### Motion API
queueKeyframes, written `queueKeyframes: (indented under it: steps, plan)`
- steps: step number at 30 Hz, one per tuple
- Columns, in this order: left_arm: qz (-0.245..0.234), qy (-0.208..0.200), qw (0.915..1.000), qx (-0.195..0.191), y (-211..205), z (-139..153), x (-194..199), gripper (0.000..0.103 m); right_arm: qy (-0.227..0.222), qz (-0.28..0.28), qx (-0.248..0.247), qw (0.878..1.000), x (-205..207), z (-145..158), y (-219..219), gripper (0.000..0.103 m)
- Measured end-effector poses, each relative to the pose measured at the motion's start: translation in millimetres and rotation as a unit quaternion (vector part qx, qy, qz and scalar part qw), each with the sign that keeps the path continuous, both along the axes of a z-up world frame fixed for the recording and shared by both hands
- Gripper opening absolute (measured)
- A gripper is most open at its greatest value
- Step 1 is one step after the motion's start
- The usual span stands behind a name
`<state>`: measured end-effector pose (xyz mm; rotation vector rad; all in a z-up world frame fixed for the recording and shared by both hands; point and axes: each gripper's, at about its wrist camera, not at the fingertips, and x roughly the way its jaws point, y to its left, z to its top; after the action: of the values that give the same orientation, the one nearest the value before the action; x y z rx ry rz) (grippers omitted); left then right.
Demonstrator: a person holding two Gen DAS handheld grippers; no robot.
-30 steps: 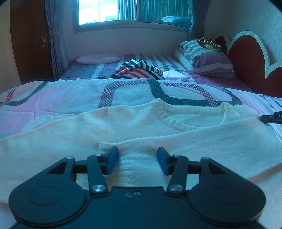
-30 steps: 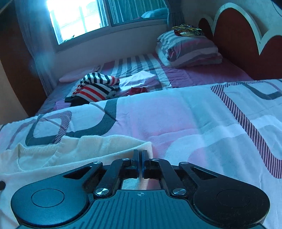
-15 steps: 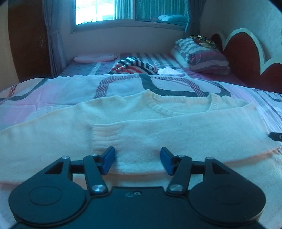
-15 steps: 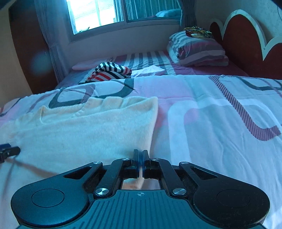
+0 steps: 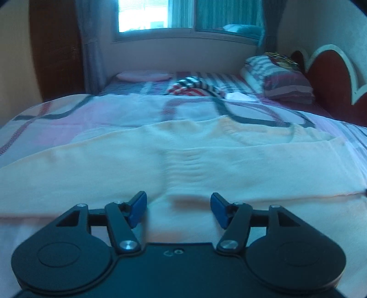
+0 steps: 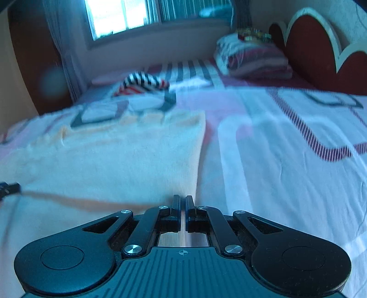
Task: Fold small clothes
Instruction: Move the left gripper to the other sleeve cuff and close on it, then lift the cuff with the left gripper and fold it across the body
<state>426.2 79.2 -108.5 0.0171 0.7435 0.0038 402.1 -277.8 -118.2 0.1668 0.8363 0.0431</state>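
Observation:
A cream knit sweater [image 5: 183,160] lies spread on the patterned bedspread [image 5: 91,114], with one sleeve folded across its body. My left gripper [image 5: 178,209] is open, its blue pads just above the sweater's near edge, holding nothing. In the right wrist view the sweater [image 6: 110,160] lies left of centre. My right gripper [image 6: 182,206] is shut at the sweater's right edge; a thin strip of cloth seems pinched between the pads. The tip of the left gripper [image 6: 9,189] shows at the far left of that view.
A striped garment [image 5: 195,88] and a white cloth [image 5: 238,96] lie farther up the bed. Striped pillows [image 5: 279,78] rest against the red headboard [image 5: 332,87] at the right. A window [image 5: 183,16] and curtains are behind. Bare bedspread [image 6: 286,160] extends right of the sweater.
Both grippers have pulled back toward the near edge of the bed. The sleeve now lies folded across the sweater's body. The left gripper stayed open, the right stayed shut.

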Motion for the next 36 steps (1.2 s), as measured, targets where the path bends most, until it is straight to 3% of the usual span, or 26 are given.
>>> queueKeyframes:
  steps: [4, 7, 11, 14, 15, 17, 19, 21, 23, 25, 26, 27, 30, 31, 34, 36]
  plan:
    - [0.072, -0.003, 0.9972, -0.016, 70, 7, -28, 0.061, -0.015, -0.009, 0.02, 1.0, -18, 9, 3, 0.0]
    - [0.145, -0.001, 0.9882, -0.049, 132, 9, -46, 0.06, -0.022, -0.006, 0.032, 0.999, -23, 14, 15, 0.0]
    - [0.246, -0.014, 0.9614, -0.123, 217, 12, -72, 0.057, -0.022, -0.002, 0.046, 0.999, -19, 15, 38, 0.0]
    - [0.296, -0.025, 0.9433, -0.148, 258, 14, -82, 0.057, -0.02, 0.008, 0.048, 0.999, -13, 15, 56, 0.0]
    - [0.31, -0.032, 0.9341, -0.175, 275, 13, -85, 0.054, -0.02, 0.013, 0.048, 0.999, -11, 16, 63, 0.0]
    - [0.328, -0.05, 0.9158, -0.226, 299, 9, -91, 0.042, -0.021, 0.022, 0.045, 0.999, -8, 18, 76, 0.0]
    - [0.347, -0.061, 0.9009, -0.253, 317, 5, -93, 0.035, -0.021, 0.025, 0.044, 0.998, -6, 19, 80, 0.0]
    - [0.359, -0.072, 0.8886, -0.276, 328, 2, -92, 0.033, -0.022, 0.028, 0.041, 0.999, -3, 20, 88, 0.0]
    - [0.364, -0.079, 0.8816, -0.29, 335, 0, -89, 0.033, -0.023, 0.025, 0.039, 0.999, 1, 20, 94, 0.0]
    - [0.367, -0.082, 0.8803, -0.289, 340, 0, -84, 0.026, -0.022, 0.015, 0.035, 0.999, 4, 20, 95, 0.0]
    - [0.367, -0.076, 0.8841, -0.279, 342, 1, -79, 0.004, -0.021, 0.01, 0.035, 0.999, 5, 20, 94, 0.0]
    - [0.366, -0.073, 0.8859, -0.275, 346, 2, -77, 0.002, -0.019, 0.005, 0.036, 0.999, 6, 21, 93, 0.0]
    - [0.359, -0.129, 0.8821, -0.276, 351, 14, -84, 0.002, -0.025, -0.003, 0.036, 0.999, 6, 25, 91, 0.0]
    - [0.359, -0.127, 0.8852, -0.267, 352, 15, -82, 0.002, -0.027, -0.003, 0.034, 0.999, 5, 27, 90, 0.0]
    - [0.37, -0.061, 0.8944, -0.243, 353, 1, -63, 0.002, -0.024, -0.005, 0.032, 0.999, 5, 25, 88, 0.0]
    - [0.367, -0.069, 0.8985, -0.231, 347, 8, -62, 0.002, -0.023, -0.016, 0.037, 0.999, 4, 25, 82, 0.0]
